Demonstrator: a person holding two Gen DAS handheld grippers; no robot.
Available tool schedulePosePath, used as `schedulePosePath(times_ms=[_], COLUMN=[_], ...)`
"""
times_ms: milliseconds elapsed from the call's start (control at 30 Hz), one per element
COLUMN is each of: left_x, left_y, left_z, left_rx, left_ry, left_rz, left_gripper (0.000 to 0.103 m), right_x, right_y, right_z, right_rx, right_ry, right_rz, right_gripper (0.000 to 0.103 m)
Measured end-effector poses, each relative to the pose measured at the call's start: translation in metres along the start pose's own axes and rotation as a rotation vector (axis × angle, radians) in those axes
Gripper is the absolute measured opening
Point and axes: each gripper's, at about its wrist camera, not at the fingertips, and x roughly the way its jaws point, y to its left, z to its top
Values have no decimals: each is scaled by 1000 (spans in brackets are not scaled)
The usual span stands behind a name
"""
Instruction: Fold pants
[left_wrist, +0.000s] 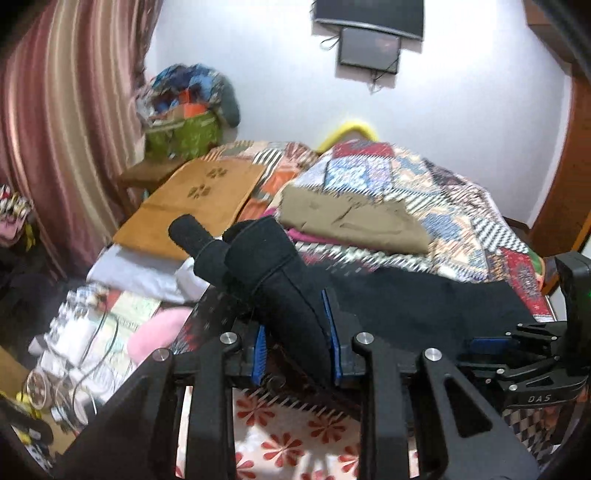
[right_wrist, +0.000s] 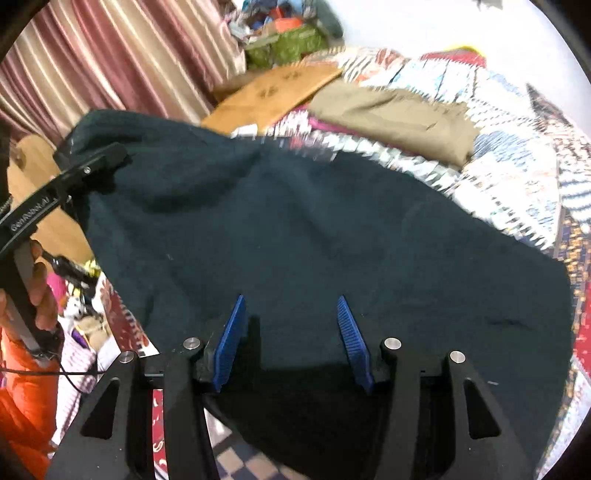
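Observation:
Dark navy pants lie spread over the patterned bed. My left gripper is shut on a bunched fold of the pants, lifting that edge off the bed; it also shows at the left of the right wrist view, pinching the pants' raised corner. My right gripper is open, its blue pads standing apart just over the near part of the pants, with nothing between them. It shows at the right edge of the left wrist view.
A folded khaki garment sits on a magenta one on the patchwork quilt behind the pants. An orange-brown mat lies to the left. Striped curtains, a pile of bags and floor clutter are at left.

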Motion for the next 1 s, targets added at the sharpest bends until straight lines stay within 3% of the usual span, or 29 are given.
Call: schedulePosePath(times_ms=[100, 167, 267, 367, 533, 600, 800, 1000], left_x=[-8, -13, -20, -26, -33, -35, -34, -13], left_y=[-16, -29, -49, -70, -109, -126, -193, -265], left_z=[12, 21, 33, 43, 56, 62, 68, 44], left_rx=[28, 49, 76, 106, 154, 171, 278, 376], left_ry=[-35, -60, -88, -108, -127, -131, -129, -34], left_rz=[-23, -42, -76, -107, -170, -204, -310, -448], left_gripper=[27, 27, 27, 27, 27, 27, 25, 22], right_x=[-27, -39, -45, -33, -33, -45, -101, -149], right_y=[-13, -23, -37, -48, -45, -48, -76, -121], right_z=[-7, -13, -28, -46, -54, -55, -76, -111], right_rx=[33, 50, 64, 80, 98, 132, 254, 407], right_ry=[-58, -79, -63, -6, -75, -108, -225, -292], right_rz=[-39, -109, -175, -169, -176, -138, -179, -301], right_gripper=[49, 49, 49, 49, 52, 52, 52, 52])
